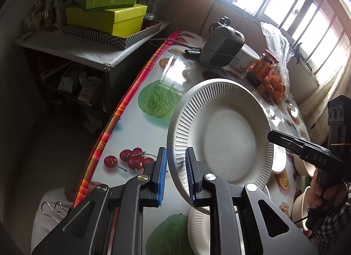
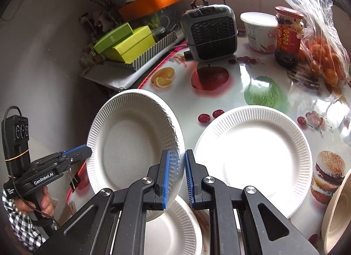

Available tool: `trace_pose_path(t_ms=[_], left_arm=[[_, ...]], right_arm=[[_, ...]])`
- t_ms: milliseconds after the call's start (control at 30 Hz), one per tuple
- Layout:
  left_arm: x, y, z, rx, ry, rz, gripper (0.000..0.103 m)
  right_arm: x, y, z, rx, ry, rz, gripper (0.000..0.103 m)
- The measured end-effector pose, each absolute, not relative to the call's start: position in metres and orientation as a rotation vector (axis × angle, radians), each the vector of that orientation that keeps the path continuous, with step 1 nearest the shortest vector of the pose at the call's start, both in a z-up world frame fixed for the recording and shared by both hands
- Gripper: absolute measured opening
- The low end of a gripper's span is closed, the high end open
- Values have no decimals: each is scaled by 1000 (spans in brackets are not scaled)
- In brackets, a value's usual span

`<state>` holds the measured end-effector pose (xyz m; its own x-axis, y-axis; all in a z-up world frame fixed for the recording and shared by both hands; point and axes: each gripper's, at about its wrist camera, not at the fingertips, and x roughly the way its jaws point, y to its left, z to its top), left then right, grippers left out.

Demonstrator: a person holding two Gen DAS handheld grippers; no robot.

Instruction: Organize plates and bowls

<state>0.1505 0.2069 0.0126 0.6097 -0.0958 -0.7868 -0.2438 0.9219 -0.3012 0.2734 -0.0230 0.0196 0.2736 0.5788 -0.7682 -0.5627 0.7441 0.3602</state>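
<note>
So I've got one paper plate (image 1: 221,136) up off the table (image 1: 136,123), tilted, both grippers pinching its ribbed rim: left gripper (image 1: 175,176) on one edge, right gripper (image 2: 176,178) opposite. Another plate (image 2: 254,156) lies flat nearby, beside a bowl (image 2: 335,215).

2 hand-held grippers (image 1: 176,175) (image 2: 177,177), jaws clamped

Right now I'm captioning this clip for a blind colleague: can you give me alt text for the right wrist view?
Both grippers pinch opposite rim edges of one white paper plate, held tilted above the fruit-print table: the right gripper near, the left gripper at far left. Another plate lies flat beside it.
</note>
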Motion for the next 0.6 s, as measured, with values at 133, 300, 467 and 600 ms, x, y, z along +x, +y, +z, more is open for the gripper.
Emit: trace_pose_path(t_ms=[133,300,467,600], left_arm=[[140,200,14,-388,919,81,18],[129,192,12,-379,934,70,18],[121,184,8,-386,946,47,18],[115,173,4,-368,958,33,18]], right_arm=[[259,-31,20,22,1043,765,14],[240,-45,20,37,1046,763,14],[222,-60,16,46,1059,745,14],[210,-69,10,48,1078,726,14]])
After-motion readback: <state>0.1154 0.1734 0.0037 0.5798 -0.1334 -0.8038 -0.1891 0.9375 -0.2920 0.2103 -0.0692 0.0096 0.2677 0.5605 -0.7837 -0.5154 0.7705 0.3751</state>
